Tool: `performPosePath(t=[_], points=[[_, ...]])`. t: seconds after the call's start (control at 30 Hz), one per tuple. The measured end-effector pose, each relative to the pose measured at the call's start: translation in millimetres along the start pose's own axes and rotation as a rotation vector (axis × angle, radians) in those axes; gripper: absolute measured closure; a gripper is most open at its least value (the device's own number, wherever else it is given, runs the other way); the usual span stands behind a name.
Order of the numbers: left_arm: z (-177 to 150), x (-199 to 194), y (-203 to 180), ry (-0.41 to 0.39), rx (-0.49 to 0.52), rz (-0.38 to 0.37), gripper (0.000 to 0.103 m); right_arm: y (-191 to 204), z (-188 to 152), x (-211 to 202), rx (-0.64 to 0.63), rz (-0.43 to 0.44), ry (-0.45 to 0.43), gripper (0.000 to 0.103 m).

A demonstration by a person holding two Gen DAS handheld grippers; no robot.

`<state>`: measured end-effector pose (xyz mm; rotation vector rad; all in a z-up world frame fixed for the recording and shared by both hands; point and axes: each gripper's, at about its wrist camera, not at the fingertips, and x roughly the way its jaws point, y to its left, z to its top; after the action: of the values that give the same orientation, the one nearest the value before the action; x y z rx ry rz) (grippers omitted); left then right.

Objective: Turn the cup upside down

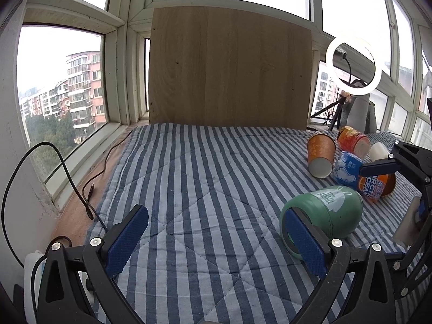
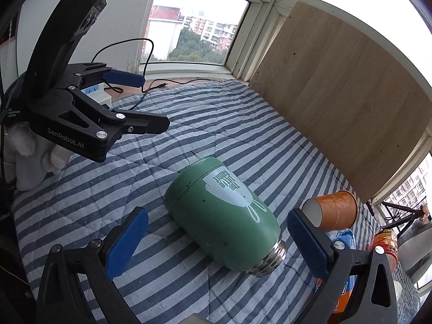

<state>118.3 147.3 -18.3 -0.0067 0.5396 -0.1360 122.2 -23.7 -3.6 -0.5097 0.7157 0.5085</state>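
Note:
A green metal cup (image 2: 224,213) with a white rabbit print lies on its side on the striped quilt (image 2: 189,124), its threaded steel mouth toward the lower right. My right gripper (image 2: 216,240) is open, its blue pads on either side of the cup and apart from it. The cup also shows in the left wrist view (image 1: 326,213), just behind my left gripper's right pad. My left gripper (image 1: 216,237) is open and empty above the quilt (image 1: 205,178); it also shows in the right wrist view (image 2: 140,102) at the upper left.
Several paper cups lie at the right: an orange one (image 1: 321,154), a red one (image 1: 353,137), a blue-white packet (image 1: 347,170). A wooden board (image 1: 229,67) stands at the back. A ring light (image 1: 353,64) and cables (image 1: 89,197) sit by the windows.

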Motion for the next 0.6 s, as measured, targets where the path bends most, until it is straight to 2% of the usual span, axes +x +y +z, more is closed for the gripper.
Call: performPosePath(t=[0.23,0.6], points=[[0,-4,-2,-0.025,0.016,0.036,0.001,11,10,14,-0.08,0.014,0.035,0.001],[2,-13,13,-0.055,-0.034,0.042,0.001,25,17,35,-0.17,0.028,0.091,0.001]])
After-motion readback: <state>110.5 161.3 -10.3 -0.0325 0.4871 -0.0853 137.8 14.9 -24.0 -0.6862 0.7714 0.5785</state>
